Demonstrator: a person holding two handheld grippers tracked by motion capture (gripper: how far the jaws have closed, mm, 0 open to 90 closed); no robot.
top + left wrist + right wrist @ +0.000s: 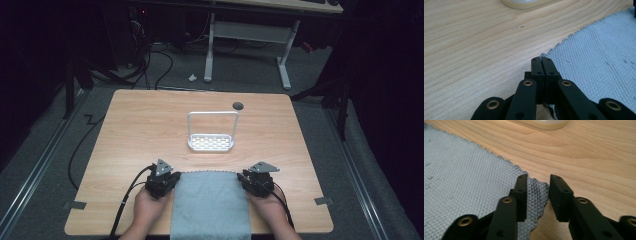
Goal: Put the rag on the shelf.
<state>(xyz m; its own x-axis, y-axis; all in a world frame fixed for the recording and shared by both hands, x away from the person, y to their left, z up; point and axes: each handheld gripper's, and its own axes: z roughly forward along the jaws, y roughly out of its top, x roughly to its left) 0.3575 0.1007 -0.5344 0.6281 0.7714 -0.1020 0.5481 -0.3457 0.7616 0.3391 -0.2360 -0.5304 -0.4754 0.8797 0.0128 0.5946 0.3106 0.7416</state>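
A grey-blue cloth [210, 205] lies flat at the table's near edge, hanging a little over it. My left gripper [174, 176] sits at the cloth's far left corner. In the left gripper view the gripper [541, 60] is shut, and the cloth [599, 50] corner peeks out just past its tips. My right gripper [243, 176] is at the far right corner. It stands open [537, 180], with the wavy corner of the cloth [461, 170] lying between its jaws. A hand holds each gripper from below.
A white rack [211, 142] with a tall loop handle stands mid-table beyond the cloth; its base edge [521, 3] [546, 123] shows ahead of both grippers. The wooden table [140, 125] has a cable hole [238, 105] at the back. Cables trail off the near edge.
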